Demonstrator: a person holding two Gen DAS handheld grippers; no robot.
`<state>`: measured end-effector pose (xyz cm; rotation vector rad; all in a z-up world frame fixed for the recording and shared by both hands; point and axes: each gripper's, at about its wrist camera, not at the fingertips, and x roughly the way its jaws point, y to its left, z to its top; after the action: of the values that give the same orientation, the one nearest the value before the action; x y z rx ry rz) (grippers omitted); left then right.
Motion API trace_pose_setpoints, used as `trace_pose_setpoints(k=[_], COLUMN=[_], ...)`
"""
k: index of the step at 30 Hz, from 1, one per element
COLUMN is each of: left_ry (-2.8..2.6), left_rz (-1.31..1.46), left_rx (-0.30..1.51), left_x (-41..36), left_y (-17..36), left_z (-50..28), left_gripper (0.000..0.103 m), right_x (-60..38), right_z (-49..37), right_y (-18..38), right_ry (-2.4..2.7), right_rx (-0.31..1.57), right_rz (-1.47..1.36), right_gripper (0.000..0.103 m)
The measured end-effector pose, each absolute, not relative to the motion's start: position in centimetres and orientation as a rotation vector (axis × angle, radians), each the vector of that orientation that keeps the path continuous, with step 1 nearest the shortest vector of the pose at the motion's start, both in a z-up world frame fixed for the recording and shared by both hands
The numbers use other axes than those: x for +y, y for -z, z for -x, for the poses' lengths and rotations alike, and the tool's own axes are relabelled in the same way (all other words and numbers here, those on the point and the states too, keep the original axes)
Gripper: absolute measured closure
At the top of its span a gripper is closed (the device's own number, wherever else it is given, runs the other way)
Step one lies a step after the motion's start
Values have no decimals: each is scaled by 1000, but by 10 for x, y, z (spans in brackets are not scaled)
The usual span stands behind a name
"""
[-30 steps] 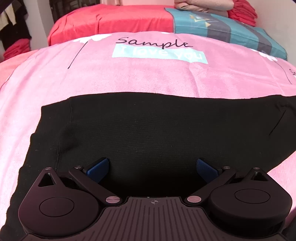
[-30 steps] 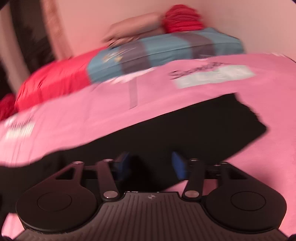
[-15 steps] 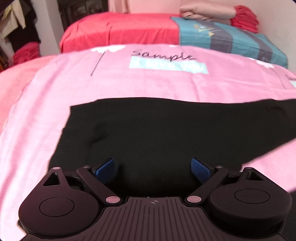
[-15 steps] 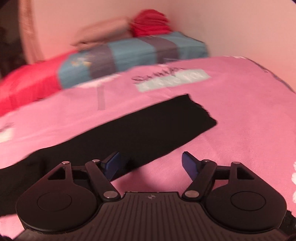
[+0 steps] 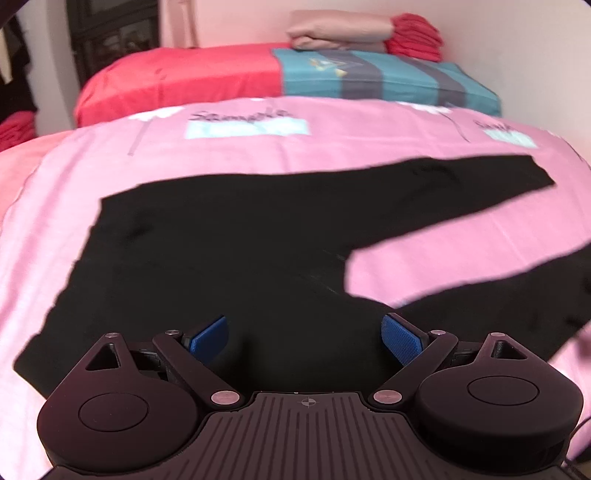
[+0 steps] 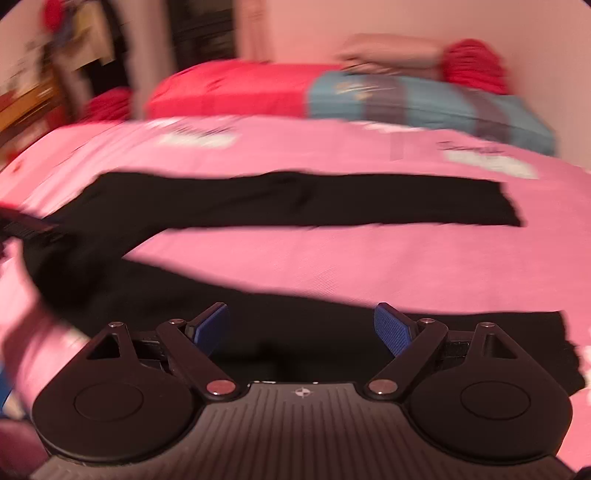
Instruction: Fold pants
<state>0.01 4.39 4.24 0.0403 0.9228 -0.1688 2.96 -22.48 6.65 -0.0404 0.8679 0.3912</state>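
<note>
Black pants (image 5: 229,251) lie spread flat on a pink blanket (image 5: 332,147), waist at the left and two legs running right in a V. My left gripper (image 5: 304,334) is open and empty, hovering over the seat near the crotch. In the right wrist view the far leg (image 6: 332,201) stretches across the bed and the near leg (image 6: 369,325) lies under my right gripper (image 6: 301,325), which is open and empty. The left gripper's body (image 6: 26,225) shows at the left edge.
A red sheet (image 5: 177,85) and a teal striped pillow (image 5: 388,77) lie beyond the blanket, with folded beige (image 5: 336,33) and red (image 5: 415,37) laundry against the wall. Dark furniture (image 5: 114,33) stands at the back left.
Both grippers have pulled back from the pants, so both legs now show. The right gripper has opened wider and swung left; its view is motion-blurred.
</note>
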Motion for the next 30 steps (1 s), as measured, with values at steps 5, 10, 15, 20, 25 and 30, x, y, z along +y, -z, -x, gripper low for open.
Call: trace_pose_setpoints(k=[5, 10, 15, 20, 25, 30], left_ry=[185, 169, 211, 216, 218, 209], left_rz=[-131, -113, -23, -94, -83, -85], left_rx=[953, 1021, 1010, 994, 995, 992], left_x=[15, 15, 41, 31, 32, 31], left_y=[-23, 4, 2, 6, 6, 7], left_z=[2, -3, 2, 5, 4, 4], left_gripper=[0, 0, 0, 0, 0, 0], right_x=[-185, -165, -165, -243, -339, -364], right_z=[-20, -44, -11, -10, -5, -14], right_y=[-58, -25, -24, -41, -28, -16], right_ry=[-538, -526, -570, -385, 85, 229], right_rx=[897, 981, 991, 976, 897, 772], right_rz=[93, 75, 244, -38, -347, -492], right_gripper=[16, 20, 20, 17, 15, 19])
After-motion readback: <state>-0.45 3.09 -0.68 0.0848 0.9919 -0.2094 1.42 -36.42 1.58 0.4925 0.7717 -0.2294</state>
